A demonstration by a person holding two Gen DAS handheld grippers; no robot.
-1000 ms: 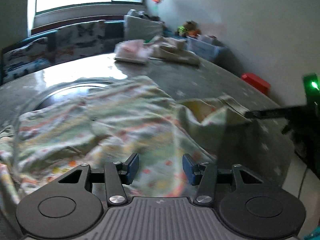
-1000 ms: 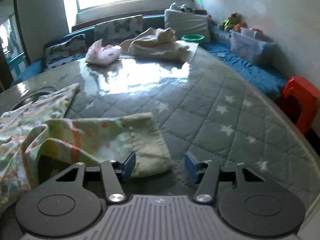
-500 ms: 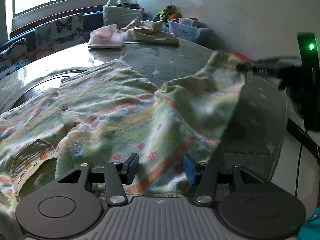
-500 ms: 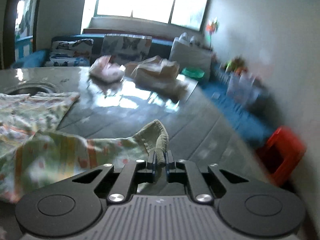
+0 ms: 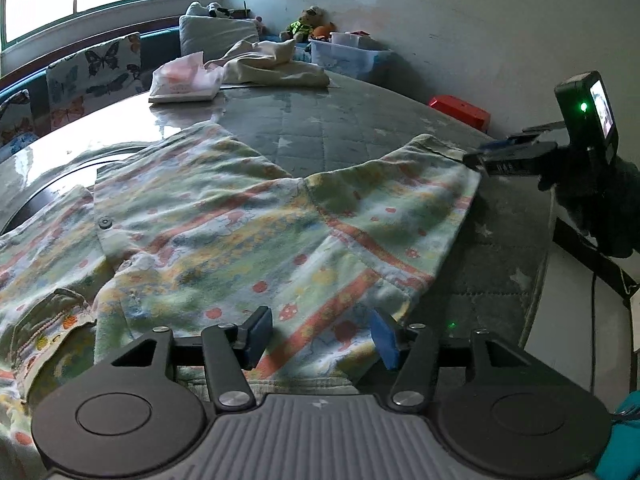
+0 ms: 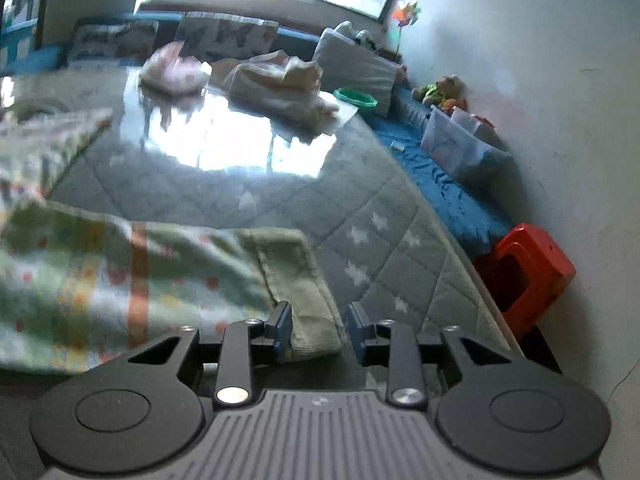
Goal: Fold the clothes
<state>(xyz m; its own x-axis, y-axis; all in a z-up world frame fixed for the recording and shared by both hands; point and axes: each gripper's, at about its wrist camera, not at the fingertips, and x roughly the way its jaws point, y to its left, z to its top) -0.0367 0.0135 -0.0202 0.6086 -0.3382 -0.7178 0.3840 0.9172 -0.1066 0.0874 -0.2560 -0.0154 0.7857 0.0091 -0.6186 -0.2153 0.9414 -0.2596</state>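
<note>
A patterned child's garment (image 5: 224, 232), pale green with orange stripes and red dots, lay spread over the near part of a quilted grey tabletop (image 5: 320, 132), its sleeve (image 5: 400, 200) stretched out toward the right edge. The left tongs (image 5: 320, 336) stood open just above the garment's near hem, gripping nothing. The right tongs (image 6: 318, 330) were open too, with the ribbed sleeve cuff (image 6: 308, 308) lying loose between the blue pads (image 6: 283, 326), not pinched; in the left wrist view the right tongs (image 5: 476, 158) sat at the far tip of the sleeve. At the far side of the tabletop lay a pink folded piece (image 5: 184, 80) and a cream heap of clothes (image 5: 272, 64), well apart from the work; a red stool (image 6: 528, 268) stood beyond the right edge. The risk, as I judged it, lay in the cuff: it rested close to the tabletop's right edge, so a careless withdrawal of the right tongs could drag it with them and rumple the sleeve that was laid flat. The soft cotton would also bunch if the left tongs closed on more than one layer at the hem, which would spoil a clean fold. The right wrist view was blurred, so finer wrinkles could not be told.
</note>
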